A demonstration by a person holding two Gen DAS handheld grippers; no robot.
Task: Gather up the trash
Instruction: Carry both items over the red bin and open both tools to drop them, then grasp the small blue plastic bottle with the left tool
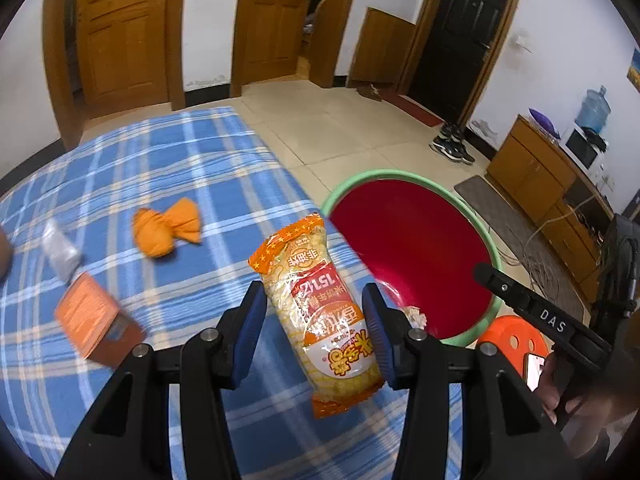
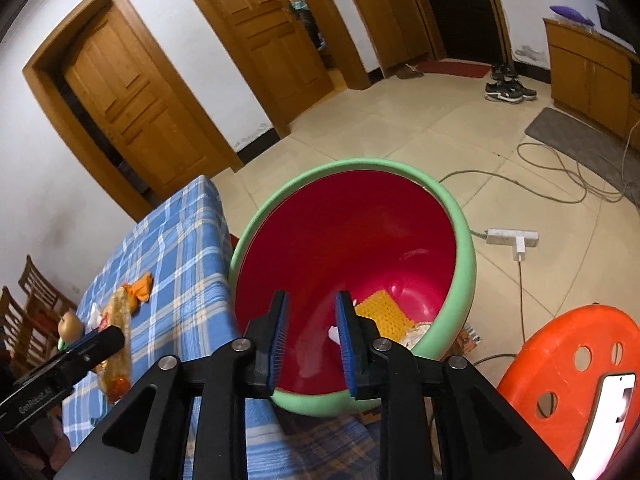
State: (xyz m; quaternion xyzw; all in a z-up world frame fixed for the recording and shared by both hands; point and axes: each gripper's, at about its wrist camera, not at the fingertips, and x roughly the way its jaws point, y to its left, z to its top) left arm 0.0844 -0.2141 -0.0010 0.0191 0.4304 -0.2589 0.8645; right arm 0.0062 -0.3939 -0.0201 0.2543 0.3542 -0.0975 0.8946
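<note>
Even, moderately bright indoor light. Heavy fisheye bending and dark vignette at corners. Items at the table's point(image 1: 192, 168) left edge are blurred. Glare on the bin's point(image 2: 464, 236) red interior.

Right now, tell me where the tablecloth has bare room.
Bare cloth lies beyond the orange wrapper toward the far edge, and between it and the bin. The near-left corner is crowded: silver packet and orange box.

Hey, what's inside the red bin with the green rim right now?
Inside the bin lie a yellow knitted cloth and crumpled pale wrappers. The right claw and the near wall hide the rest of the bottom.
</note>
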